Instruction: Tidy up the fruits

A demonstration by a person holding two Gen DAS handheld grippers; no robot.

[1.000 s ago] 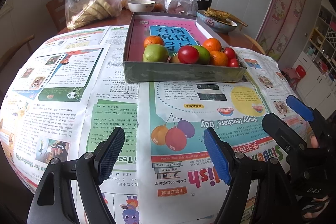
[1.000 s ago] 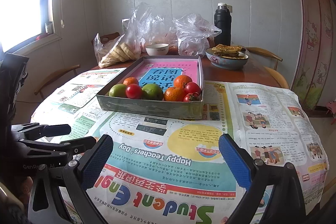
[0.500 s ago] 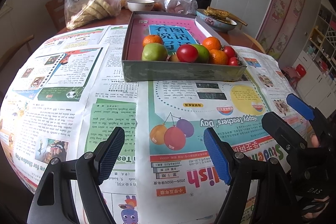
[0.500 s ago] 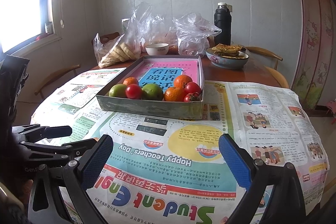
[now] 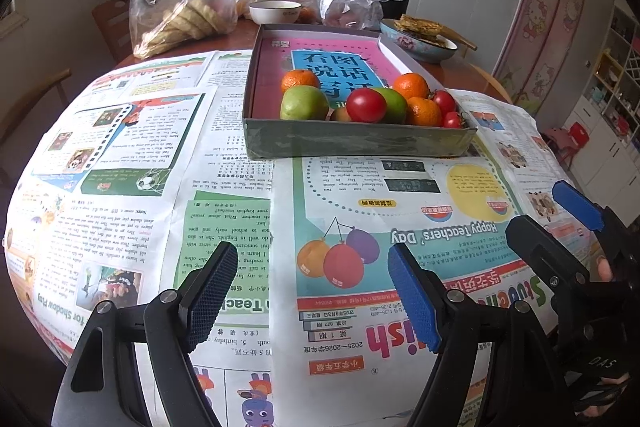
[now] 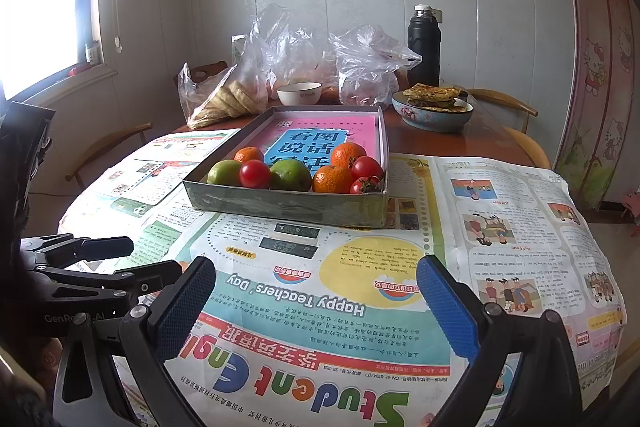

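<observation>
Fruit sits bunched against the near wall of a shallow box (image 5: 352,143), which lies straight ahead of both claws on the newspaper (image 5: 240,211) covering the table. Counted across both views, it holds two green apples (image 5: 304,103), three oranges (image 5: 411,85) and three red tomatoes (image 5: 366,105), with something small half hidden behind the front tomato. The far half of the box is bare pink and blue print.

Beyond the box, well past either claw, stand a white bowl (image 6: 299,93), a blue bowl of flatbread (image 6: 432,107), a black flask (image 6: 423,45) and several clear plastic bags (image 6: 372,63), one of which holds round breads.

The left gripper (image 5: 308,301) hangs over the paper with its jaws spread and nothing between them. The right gripper (image 6: 316,307) is likewise spread and empty, just beside the left one, whose black frame shows at its left.

Between the claws and the box lies an open stretch of flat newspaper. To the right of the right gripper the paper droops over the table's edge.
</observation>
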